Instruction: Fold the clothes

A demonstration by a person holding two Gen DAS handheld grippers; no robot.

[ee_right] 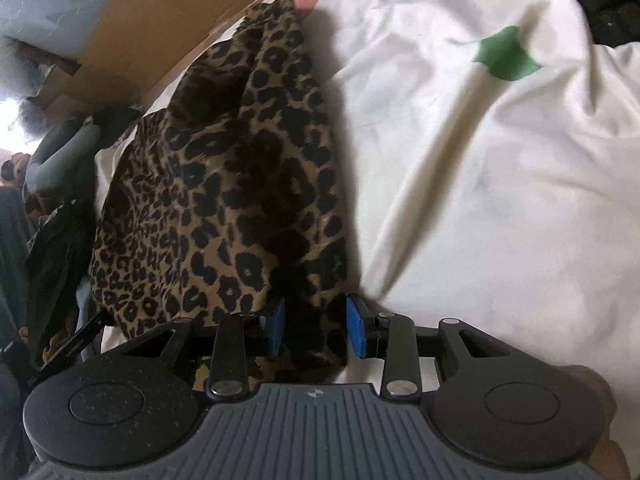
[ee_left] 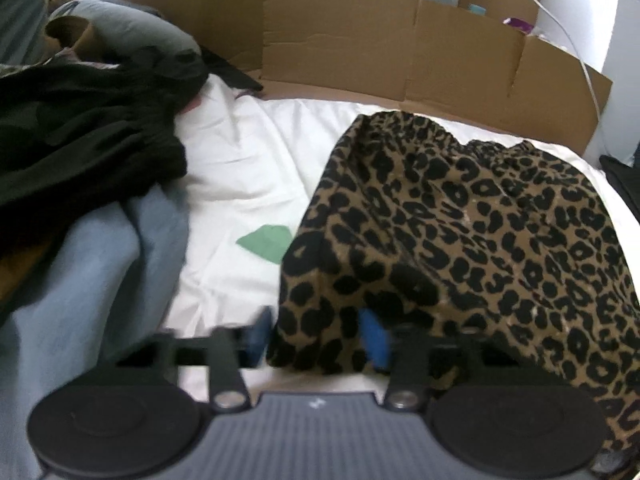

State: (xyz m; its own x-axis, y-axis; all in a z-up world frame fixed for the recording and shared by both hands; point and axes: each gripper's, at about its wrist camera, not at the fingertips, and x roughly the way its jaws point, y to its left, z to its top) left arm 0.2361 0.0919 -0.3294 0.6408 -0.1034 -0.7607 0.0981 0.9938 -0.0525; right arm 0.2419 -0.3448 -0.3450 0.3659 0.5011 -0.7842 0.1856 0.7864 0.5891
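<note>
A leopard-print garment lies on a white sheet. In the left wrist view my left gripper has its blue pads either side of the garment's near corner, and cloth sits between them. In the right wrist view the same garment runs away from my right gripper, whose blue pads hold a bunched edge between them. The jaws of both stand a cloth's thickness apart.
A pile of black, blue and grey clothes lies left of the garment. Brown cardboard stands behind the sheet. Green patches mark the sheet. A white cable hangs at back right.
</note>
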